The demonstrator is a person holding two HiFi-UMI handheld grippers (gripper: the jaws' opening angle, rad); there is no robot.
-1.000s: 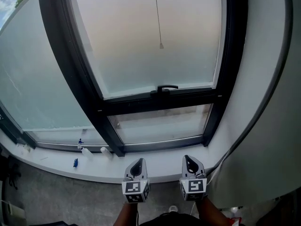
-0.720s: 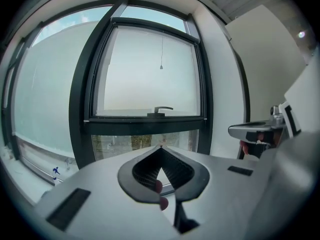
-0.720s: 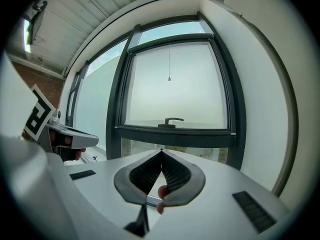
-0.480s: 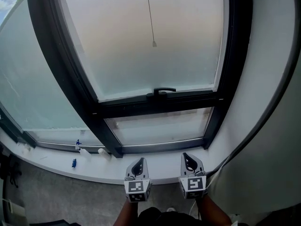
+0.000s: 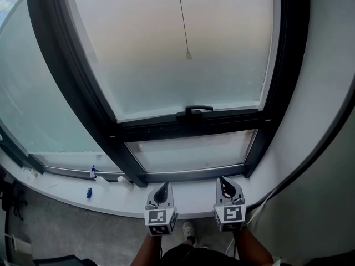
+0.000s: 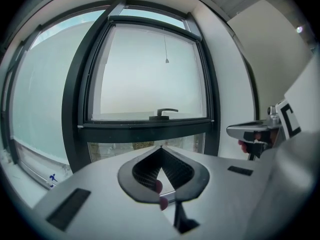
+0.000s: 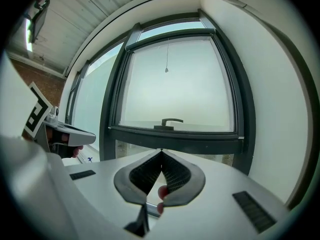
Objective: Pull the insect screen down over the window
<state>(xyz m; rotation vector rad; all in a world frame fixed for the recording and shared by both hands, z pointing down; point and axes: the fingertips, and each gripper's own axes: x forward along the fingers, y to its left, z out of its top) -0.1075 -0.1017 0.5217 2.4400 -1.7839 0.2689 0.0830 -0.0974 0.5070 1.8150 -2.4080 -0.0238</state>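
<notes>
My left gripper, a grey moulded shell with black ribbed pads, has its jaws together at the tips with nothing between them. My right gripper, of the same build, is likewise closed and empty. In the head view both sit at 6 o'clock, side by side and well apart from the glass. At 12 o'clock beyond the tips stands the tall window with a matt black frame. Its upper pane is milky and even in tone, and the narrow lower pane is clearer. A slim black lever handle lies flat on the rail between the two panes. The insect screen does not show as a separate sheet; I cannot tell whether the milky look is frosted glass or mesh. Its thin grey pull cord with a small end-weight hangs straight down the pane's middle, at 12 o'clock from the handle. I judge the screen to be rolled up at the head of the frame, so the task is not yet begun: reaching, gripping the cord and drawing down all remain. At 8 o'clock, the smooth white window sill carries small blue objects, too small to name. At 3 o'clock rises a plain white wall.
</notes>
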